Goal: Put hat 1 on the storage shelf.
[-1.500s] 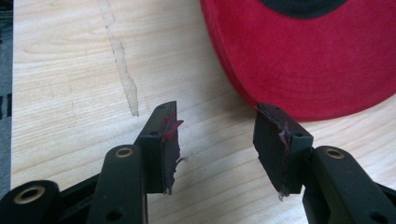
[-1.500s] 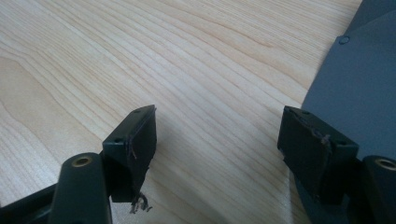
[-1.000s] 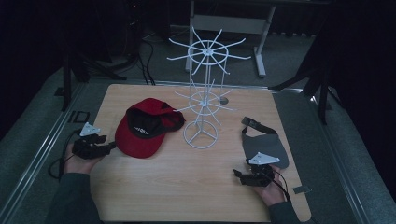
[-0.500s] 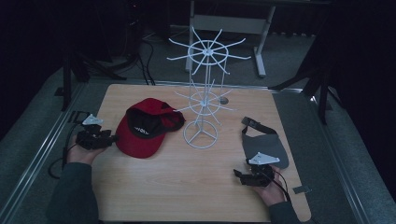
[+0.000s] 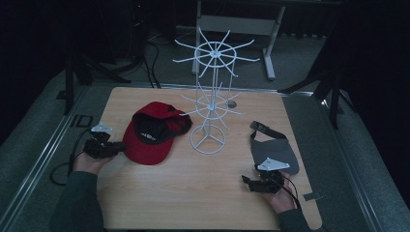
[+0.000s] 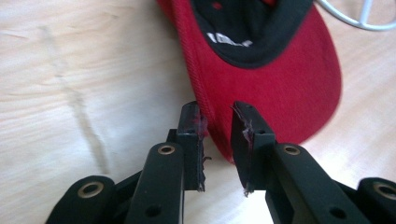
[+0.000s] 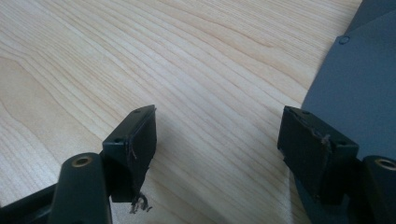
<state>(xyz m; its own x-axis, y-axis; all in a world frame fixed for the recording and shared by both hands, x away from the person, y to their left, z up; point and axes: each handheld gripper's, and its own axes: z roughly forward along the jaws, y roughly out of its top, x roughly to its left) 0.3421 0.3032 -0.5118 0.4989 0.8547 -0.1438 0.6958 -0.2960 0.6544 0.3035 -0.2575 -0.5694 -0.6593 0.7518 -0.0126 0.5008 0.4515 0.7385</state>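
Observation:
A red cap (image 5: 151, 146) with a black lining lies upside down on the wooden table (image 5: 193, 193), left of centre. My left gripper (image 5: 114, 147) is at the cap's left side. In the left gripper view its jaws (image 6: 217, 122) have just been closing and straddle the brim's (image 6: 285, 84) edge, with a gap still between the pads. My right gripper (image 5: 247, 182) rests open on the table at the front right. In the right gripper view it (image 7: 217, 133) has bare wood between its fingers, and a grey cap (image 7: 359, 70) lies at its right jaw.
A white wire rack (image 5: 209, 104) with spoked tiers stands mid-table, its ring base (image 6: 357, 17) just right of the red cap. The grey cap (image 5: 274, 151) lies flat near the right edge. A small round knob (image 5: 232, 103) sits behind the rack.
My left gripper has slid right to the red cap's brim and its jaws have narrowed around the edge. The right gripper has stayed put.

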